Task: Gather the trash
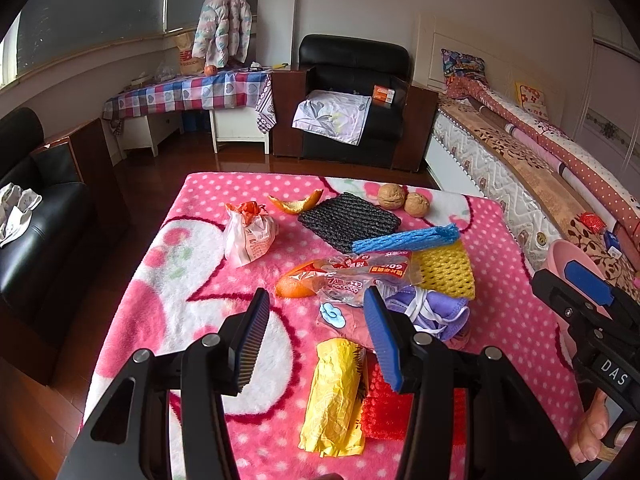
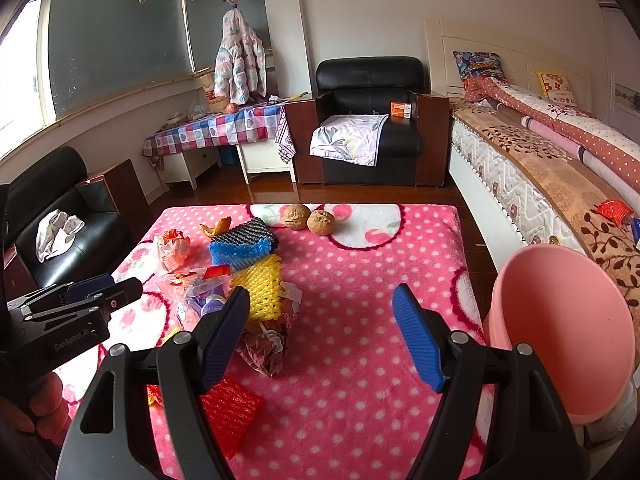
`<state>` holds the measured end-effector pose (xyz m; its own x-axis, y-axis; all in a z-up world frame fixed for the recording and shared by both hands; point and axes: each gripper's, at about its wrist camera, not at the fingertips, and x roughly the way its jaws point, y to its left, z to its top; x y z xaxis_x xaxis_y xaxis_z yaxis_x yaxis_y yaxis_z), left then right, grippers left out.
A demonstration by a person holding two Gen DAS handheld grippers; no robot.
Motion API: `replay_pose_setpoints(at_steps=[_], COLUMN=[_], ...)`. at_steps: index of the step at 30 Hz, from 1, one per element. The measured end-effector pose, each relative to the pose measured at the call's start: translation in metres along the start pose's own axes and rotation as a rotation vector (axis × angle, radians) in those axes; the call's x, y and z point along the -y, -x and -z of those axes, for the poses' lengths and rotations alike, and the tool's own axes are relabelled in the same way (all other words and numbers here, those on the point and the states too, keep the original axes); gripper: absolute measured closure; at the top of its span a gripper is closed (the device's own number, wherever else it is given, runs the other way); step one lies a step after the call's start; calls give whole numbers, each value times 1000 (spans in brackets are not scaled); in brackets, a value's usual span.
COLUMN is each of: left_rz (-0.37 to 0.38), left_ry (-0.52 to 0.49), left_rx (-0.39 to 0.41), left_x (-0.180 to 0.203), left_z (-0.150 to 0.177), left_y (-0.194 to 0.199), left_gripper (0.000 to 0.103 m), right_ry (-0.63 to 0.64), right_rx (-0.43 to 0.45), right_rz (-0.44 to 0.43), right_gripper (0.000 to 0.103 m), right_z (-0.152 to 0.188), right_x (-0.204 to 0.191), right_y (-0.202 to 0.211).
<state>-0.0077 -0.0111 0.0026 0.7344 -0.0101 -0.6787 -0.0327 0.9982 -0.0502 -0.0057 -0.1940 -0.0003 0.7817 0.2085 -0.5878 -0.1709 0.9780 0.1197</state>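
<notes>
Trash lies on the pink dotted blanket [image 1: 180, 320]: a yellow wrapper [image 1: 336, 396], a red foam net [image 1: 386, 412], a clear printed wrapper [image 1: 352, 276], a purple mask [image 1: 432, 312], blue [image 1: 406, 240], yellow [image 1: 448, 270] and black [image 1: 348, 218] nets, orange peel [image 1: 294, 205] and a tied white bag [image 1: 250, 236]. My left gripper [image 1: 316, 332] hovers open just above the yellow wrapper, holding nothing. My right gripper [image 2: 320, 336] stands wide open over bare blanket, right of the pile, beside the pink bin [image 2: 560, 328]. Each gripper shows in the other's view: right [image 1: 554, 274], left [image 2: 124, 282].
Two walnuts [image 2: 298, 216] sit at the blanket's far edge. A bed [image 2: 540, 152] runs along the right, behind the bin. Black armchairs stand at the far side [image 2: 372, 120] and on the left [image 2: 60, 220]. A person's fingers [image 1: 596, 432] grip the right handle.
</notes>
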Motion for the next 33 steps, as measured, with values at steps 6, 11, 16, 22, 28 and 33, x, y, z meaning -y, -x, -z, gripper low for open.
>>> replay_pose_setpoints(at_steps=[6,11,16,22,28,33], left_rz=[-2,-1,18,72,98,102], left_ry=[3,3,-5,-30,-46,-46], left_rx=[4,4,5,17,25,25], left_x=[0,0,3,6,3,2], left_z=[0,0,-1,1,4,4], left_y=[3,3,6,13,11,10], left_gripper=[54,54,54,54,54,54], right_ry=[2,9,14,12,24,50], right_rx=[0,6,-2,-16,-44,-71], right_rz=[-23,-37,-49,-84,-154,-247], right_gripper=[33,34,35,39,44,51], right_z=[2,2,3,5,9,9], right_x=[0,-3,-5,-3,-7,-19], right_y=[5,9,7,5,1,-5])
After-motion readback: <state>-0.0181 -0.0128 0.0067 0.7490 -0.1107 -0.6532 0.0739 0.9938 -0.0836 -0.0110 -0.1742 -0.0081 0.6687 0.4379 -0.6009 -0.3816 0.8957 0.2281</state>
